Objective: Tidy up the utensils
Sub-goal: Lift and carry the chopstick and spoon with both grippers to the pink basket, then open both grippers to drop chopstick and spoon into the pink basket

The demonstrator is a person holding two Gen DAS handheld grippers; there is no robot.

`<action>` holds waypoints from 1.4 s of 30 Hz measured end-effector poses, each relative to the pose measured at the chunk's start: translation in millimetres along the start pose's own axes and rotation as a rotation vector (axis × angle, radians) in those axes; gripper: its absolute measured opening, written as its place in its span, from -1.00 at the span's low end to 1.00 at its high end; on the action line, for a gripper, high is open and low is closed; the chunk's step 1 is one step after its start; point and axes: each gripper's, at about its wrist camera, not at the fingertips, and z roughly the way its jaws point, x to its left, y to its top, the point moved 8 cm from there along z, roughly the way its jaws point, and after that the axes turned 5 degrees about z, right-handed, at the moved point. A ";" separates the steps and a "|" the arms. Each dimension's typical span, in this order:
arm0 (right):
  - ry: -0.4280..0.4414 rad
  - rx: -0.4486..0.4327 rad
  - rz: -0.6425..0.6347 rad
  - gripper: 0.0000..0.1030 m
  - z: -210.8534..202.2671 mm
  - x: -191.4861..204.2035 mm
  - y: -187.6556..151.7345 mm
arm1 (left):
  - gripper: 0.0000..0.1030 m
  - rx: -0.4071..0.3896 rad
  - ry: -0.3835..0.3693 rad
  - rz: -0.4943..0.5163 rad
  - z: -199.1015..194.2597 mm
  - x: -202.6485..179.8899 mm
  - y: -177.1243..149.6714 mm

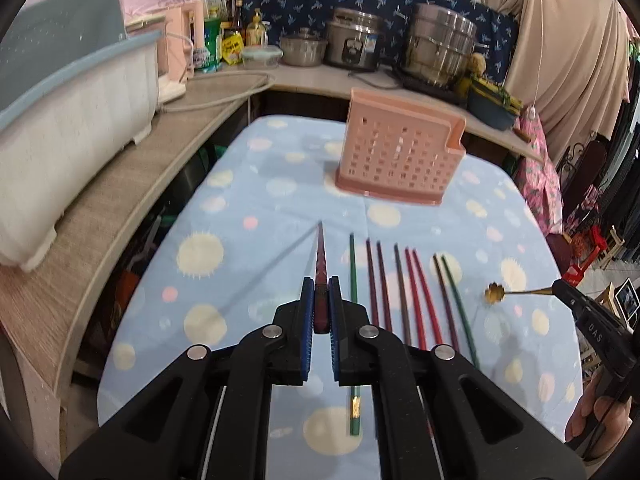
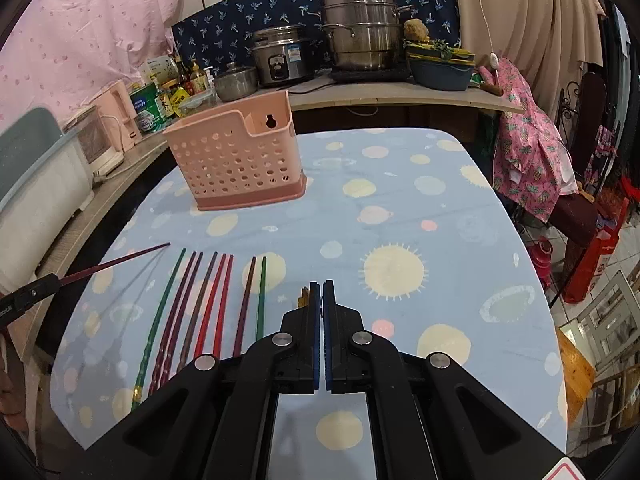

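My left gripper point(image 1: 320, 286) is shut on a dark red chopstick point(image 1: 320, 264) and holds it above the blue spotted tablecloth point(image 1: 260, 184); the stick also shows in the right wrist view point(image 2: 120, 259). My right gripper point(image 2: 319, 286) is shut on a small gold spoon with a flower-shaped bowl point(image 1: 494, 293), held over the cloth; only a sliver of it point(image 2: 305, 296) shows by the fingers. Several green, purple and red chopsticks point(image 1: 400, 292) lie in a row on the cloth point(image 2: 208, 300). A pink perforated utensil holder point(image 1: 400, 156) stands at the far side point(image 2: 236, 160).
A wooden counter point(image 1: 120, 184) runs along the left and back with a dish rack point(image 1: 60, 120), bottles, a rice cooker point(image 2: 280, 60) and steel pots point(image 2: 360, 32). A chair draped in pink cloth point(image 2: 528, 140) stands right of the table.
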 end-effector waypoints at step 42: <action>0.046 -0.115 -0.090 -0.96 101.4 78.1 177.4 | -0.87 -0.436 0.005 -0.019 34.5 -22.8 272.2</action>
